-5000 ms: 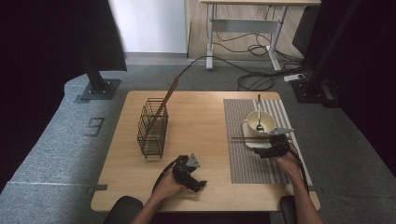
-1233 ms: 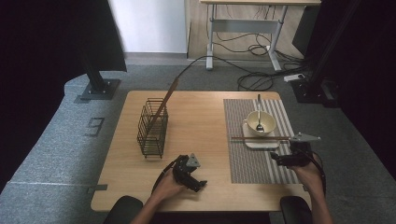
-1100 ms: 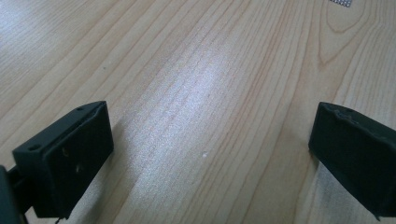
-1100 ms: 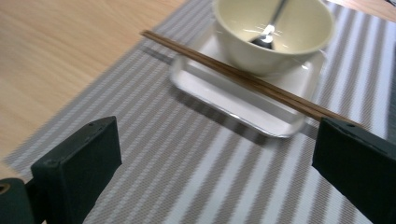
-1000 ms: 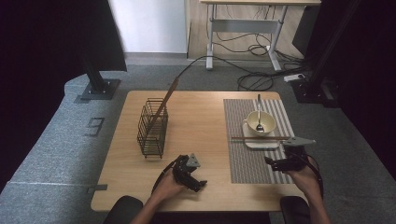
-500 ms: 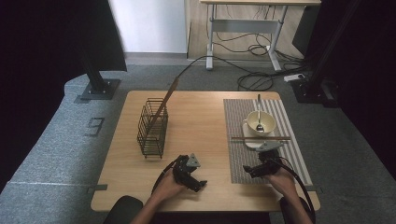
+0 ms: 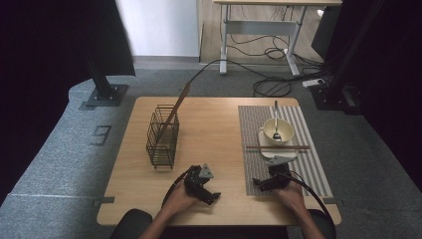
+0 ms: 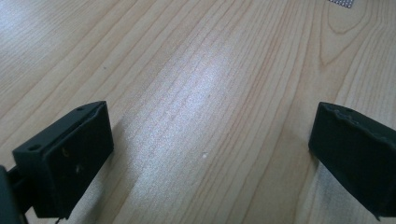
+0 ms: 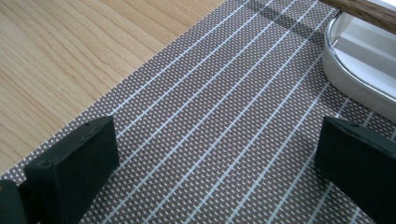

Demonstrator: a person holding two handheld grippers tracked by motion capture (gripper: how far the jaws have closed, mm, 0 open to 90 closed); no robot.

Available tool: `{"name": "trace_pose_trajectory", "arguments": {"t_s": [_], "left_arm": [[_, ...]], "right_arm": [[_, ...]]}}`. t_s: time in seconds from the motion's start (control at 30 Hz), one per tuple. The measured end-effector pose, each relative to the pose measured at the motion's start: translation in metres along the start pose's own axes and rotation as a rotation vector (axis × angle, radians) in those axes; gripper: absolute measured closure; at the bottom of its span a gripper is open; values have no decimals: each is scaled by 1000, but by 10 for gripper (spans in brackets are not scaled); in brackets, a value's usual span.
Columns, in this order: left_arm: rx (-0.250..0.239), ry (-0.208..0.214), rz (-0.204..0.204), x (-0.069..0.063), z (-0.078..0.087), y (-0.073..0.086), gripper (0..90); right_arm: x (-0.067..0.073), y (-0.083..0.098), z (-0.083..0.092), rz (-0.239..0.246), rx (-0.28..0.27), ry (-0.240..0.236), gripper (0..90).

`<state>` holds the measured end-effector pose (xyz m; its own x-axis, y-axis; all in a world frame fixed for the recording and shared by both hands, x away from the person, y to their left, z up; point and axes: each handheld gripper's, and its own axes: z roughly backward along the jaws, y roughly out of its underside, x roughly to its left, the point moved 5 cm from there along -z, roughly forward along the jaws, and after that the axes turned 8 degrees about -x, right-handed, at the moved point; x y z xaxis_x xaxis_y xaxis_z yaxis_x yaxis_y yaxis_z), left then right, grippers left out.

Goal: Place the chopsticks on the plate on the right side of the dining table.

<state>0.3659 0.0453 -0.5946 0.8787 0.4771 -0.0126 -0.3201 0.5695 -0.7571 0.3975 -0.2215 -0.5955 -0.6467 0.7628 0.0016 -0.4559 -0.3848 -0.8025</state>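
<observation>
My left gripper (image 7: pixel 206 191) rests open on the bare wood near the table's front edge; in the left gripper view (image 8: pixel 210 158) nothing lies between its jaws. My right gripper (image 7: pixel 264 183) stands open low over the front part of the striped placemat (image 7: pixel 298 169), just in front of the white dish (image 7: pixel 266 152). The right gripper view (image 9: pixel 215 163) has mat between the jaws, with the white dish (image 9: pixel 359 70) and a chopstick (image 9: pixel 359 9) at the upper right. A cream bowl (image 7: pixel 276 132) holding a spoon (image 7: pixel 276 122) sits on the dish, and chopsticks (image 7: pixel 277 147) lie across its front.
A black wire basket (image 7: pixel 161 137) stands on the left half of the table, with a long wooden stick (image 7: pixel 175 110) leaning out of it. A table leg frame and cables lie on the floor beyond the far edge.
My right gripper has swung from the right side of the dish, leftward and toward the person, and now sits over the mat's front. The left gripper has stayed put.
</observation>
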Motion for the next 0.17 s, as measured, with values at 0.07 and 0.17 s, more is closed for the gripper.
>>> {"name": "trace_pose_trajectory", "arguments": {"t_s": [0.07,0.17], "left_arm": [[2,0,-2,0,0,0,0],[0,-2,1,0,0,0,0]], "right_arm": [[0,0,0,0,0,0,0],[0,0,0,0,0,0,0]]}}
